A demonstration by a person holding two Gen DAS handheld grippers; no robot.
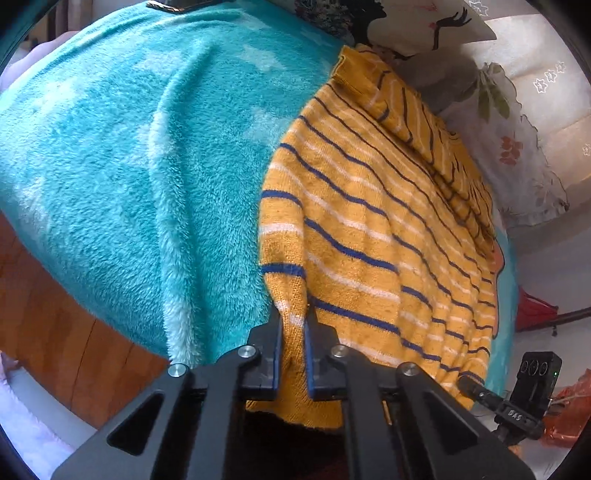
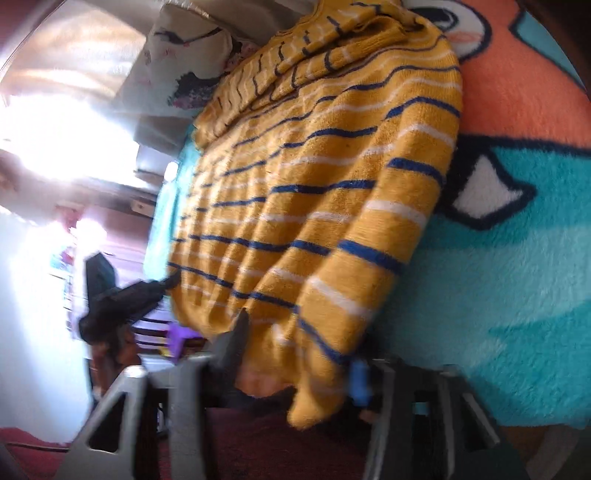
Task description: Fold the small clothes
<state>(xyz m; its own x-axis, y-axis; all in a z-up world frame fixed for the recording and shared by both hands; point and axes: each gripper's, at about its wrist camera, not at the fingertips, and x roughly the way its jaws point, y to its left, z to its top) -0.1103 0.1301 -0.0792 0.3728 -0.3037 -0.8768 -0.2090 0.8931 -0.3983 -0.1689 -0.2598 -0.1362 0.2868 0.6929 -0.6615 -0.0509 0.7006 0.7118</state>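
Observation:
A small yellow knit sweater [image 1: 373, 221] with blue and white stripes lies spread on a teal fleece blanket [image 1: 129, 166]. My left gripper [image 1: 293, 314] is shut on the sweater's near left hem corner, with fabric pinched between the jaws. In the right wrist view the same sweater [image 2: 314, 184] lies with its right sleeve folded along its side. My right gripper [image 2: 295, 343] stands open around the hem and sleeve cuff; the view is blurred. The left gripper also shows in the right wrist view [image 2: 166, 286], holding the far hem corner.
The blanket [image 2: 517, 240] carries an orange, white and navy cartoon print. A printed pillow [image 1: 424, 26] lies beyond the sweater's collar. A wooden edge [image 1: 55, 325] runs below the blanket at left. A lace curtain [image 1: 524, 129] hangs at right.

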